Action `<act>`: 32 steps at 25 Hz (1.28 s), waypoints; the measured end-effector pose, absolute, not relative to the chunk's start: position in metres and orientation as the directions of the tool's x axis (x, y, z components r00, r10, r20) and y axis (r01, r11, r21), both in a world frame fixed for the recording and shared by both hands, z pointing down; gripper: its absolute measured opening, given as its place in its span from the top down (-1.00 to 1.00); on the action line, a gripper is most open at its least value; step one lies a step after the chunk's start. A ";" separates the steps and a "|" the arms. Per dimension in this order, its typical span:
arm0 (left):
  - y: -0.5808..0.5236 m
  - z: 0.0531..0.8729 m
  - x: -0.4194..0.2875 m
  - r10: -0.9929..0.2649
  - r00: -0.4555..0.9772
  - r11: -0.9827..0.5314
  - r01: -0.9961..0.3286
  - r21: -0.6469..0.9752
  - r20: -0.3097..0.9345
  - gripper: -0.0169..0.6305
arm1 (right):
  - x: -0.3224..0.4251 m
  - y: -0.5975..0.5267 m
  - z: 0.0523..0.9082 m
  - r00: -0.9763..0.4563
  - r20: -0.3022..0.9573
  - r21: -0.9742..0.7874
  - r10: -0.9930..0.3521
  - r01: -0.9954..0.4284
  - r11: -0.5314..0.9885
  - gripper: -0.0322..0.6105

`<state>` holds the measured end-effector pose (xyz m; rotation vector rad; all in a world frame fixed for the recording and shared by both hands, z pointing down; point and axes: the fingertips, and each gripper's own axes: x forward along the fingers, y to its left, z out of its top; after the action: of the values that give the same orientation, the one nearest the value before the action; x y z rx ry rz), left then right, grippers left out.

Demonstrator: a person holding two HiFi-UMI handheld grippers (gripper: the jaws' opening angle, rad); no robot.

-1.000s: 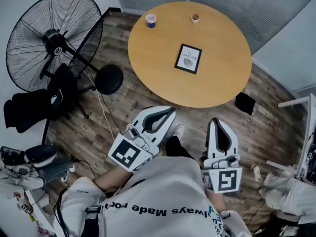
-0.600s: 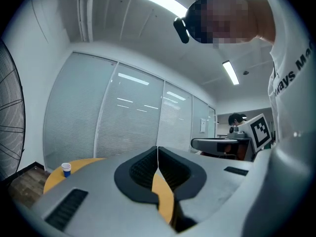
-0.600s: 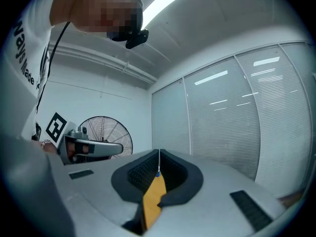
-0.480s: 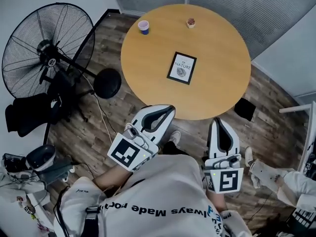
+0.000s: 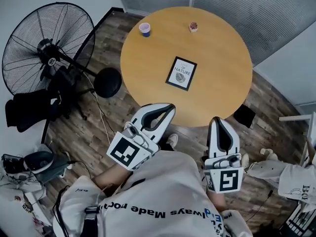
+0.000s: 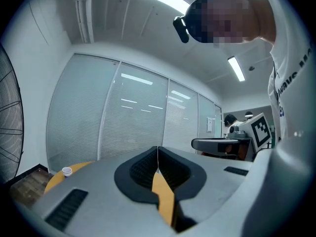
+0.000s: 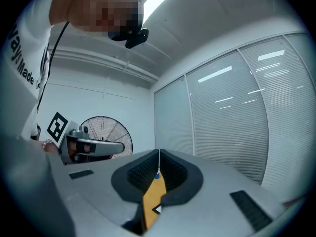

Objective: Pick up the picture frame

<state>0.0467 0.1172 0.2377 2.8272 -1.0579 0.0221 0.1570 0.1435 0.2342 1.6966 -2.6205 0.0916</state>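
Observation:
The picture frame [image 5: 181, 73], black-edged with a white print, lies flat near the middle of the round wooden table [image 5: 222, 78] in the head view. Both grippers are held level in front of the person, short of the table's near edge. The left gripper [image 5: 171, 106] is shut and empty, its tips just at the table's rim. To its right, the right gripper [image 5: 217, 118] is also shut with nothing in it. In the left gripper view the left gripper [image 6: 158, 150] has its jaws meeting over the table [image 6: 59, 177]. The right gripper [image 7: 159, 155] shows its jaws touching.
A purple paper cup [image 5: 144, 29] and a small pot [image 5: 193, 27] stand at the table's far side. A big floor fan [image 5: 47, 46] with a round base [image 5: 107, 82] is at the left. A black object [image 5: 243, 115] lies on the floor; another person's leg [image 5: 284, 174] is at the right.
The table and the frame have come closer and lower in the head view as the person walks up. Both grippers keep their pose and stay shut.

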 end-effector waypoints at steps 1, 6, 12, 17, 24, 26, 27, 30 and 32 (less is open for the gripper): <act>0.116 0.238 0.048 -0.654 0.755 -0.747 -0.655 0.111 0.057 0.86 | 0.158 0.142 0.234 -0.412 0.048 -0.040 -0.910 -0.911 0.410 0.80; 0.106 0.244 0.051 -0.651 0.756 -0.747 -0.654 0.122 0.066 0.86 | 0.160 0.132 0.238 -0.419 0.054 -0.045 -0.906 -0.908 0.417 0.80; 0.086 0.245 0.049 -0.637 0.768 -0.757 -0.640 0.129 0.068 0.86 | 0.155 0.112 0.240 -0.416 0.065 -0.038 -0.907 -0.909 0.414 0.80; 0.062 0.248 0.043 -0.623 0.779 -0.768 -0.626 0.134 0.066 0.86 | 0.146 0.086 0.240 -0.412 0.070 -0.030 -0.908 -0.911 0.411 0.80; 0.019 0.249 0.031 -0.608 0.792 -0.781 -0.609 0.139 0.054 0.86 | 0.129 0.045 0.244 -0.399 0.085 -0.021 -0.913 -0.917 0.399 0.80; 0.005 0.248 0.026 -0.605 0.795 -0.784 -0.604 0.147 0.043 0.86 | 0.123 0.032 0.244 -0.396 0.089 -0.016 -0.914 -0.918 0.397 0.80; -0.001 0.248 0.024 -0.603 0.796 -0.784 -0.602 0.151 0.040 0.86 | 0.120 0.026 0.245 -0.394 0.090 -0.014 -0.915 -0.919 0.394 0.80; -0.019 0.254 0.017 -0.592 0.804 -0.792 -0.593 0.144 0.056 0.86 | 0.114 0.007 0.245 -0.381 0.094 -0.014 -0.920 -0.924 0.381 0.80; -0.031 0.256 0.015 -0.581 0.812 -0.799 -0.583 0.146 0.057 0.86 | 0.110 -0.004 0.246 -0.372 0.098 -0.010 -0.923 -0.928 0.373 0.80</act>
<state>0.0148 -0.0308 0.2563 2.8398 -0.9188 0.0139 0.1099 -0.0040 0.2464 1.7152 -2.5389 0.0968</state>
